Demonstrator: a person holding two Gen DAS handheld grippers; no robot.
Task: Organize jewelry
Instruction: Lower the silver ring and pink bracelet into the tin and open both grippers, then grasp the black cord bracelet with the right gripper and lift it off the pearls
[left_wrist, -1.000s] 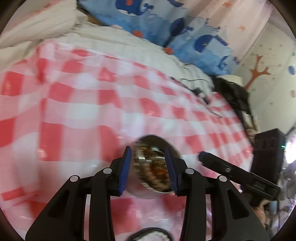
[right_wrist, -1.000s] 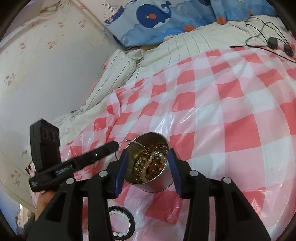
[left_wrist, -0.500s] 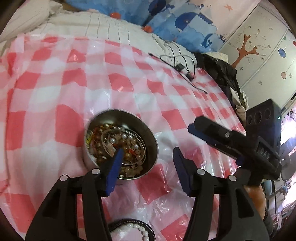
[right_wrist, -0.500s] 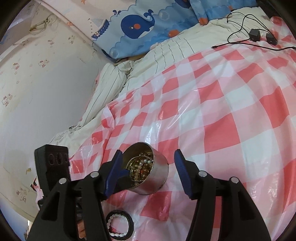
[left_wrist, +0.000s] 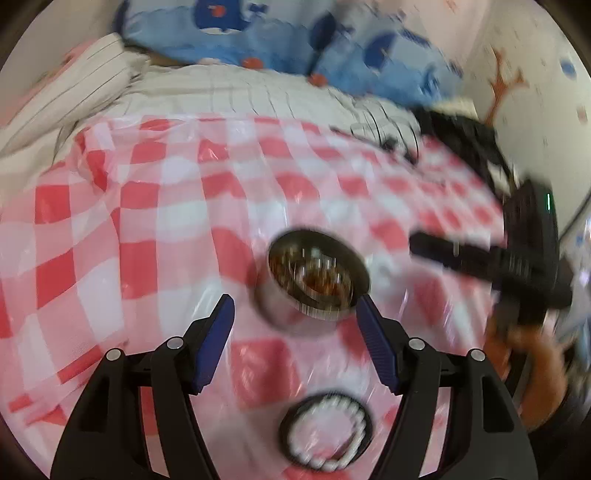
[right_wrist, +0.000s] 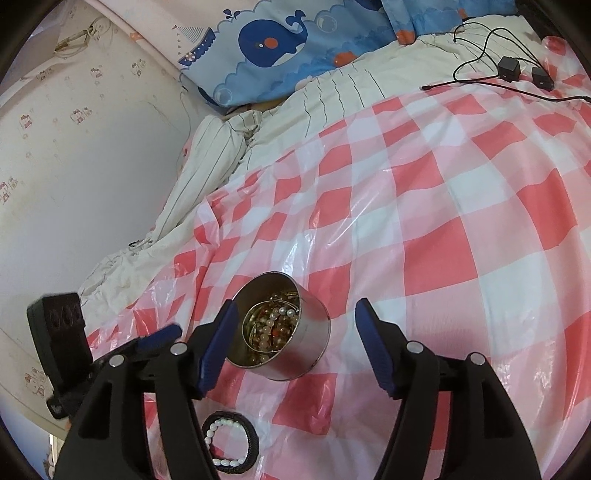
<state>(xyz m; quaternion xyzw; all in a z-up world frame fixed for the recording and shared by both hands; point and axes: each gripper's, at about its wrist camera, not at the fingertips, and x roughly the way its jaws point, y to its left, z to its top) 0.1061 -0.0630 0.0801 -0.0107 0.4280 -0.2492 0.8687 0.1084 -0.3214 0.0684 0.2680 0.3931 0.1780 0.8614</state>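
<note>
A round silver tin full of bead bracelets and bangles stands on the red-and-white checked plastic sheet. A white pearl bracelet nested with a black braided band lies on the sheet nearer to me than the tin. My left gripper is open and empty, just short of the tin. My right gripper is open and empty, with the tin between its fingers but untouched. The left view is blurred.
The sheet covers a bed with a striped white quilt and a blue whale-print pillow at the far end. Black chargers and cables lie at the far right. A wall runs along the left.
Both grippers have opened from around the tin and drawn back. The tin now stands free on the sheet, and the pearl bracelet has come more fully into view.
</note>
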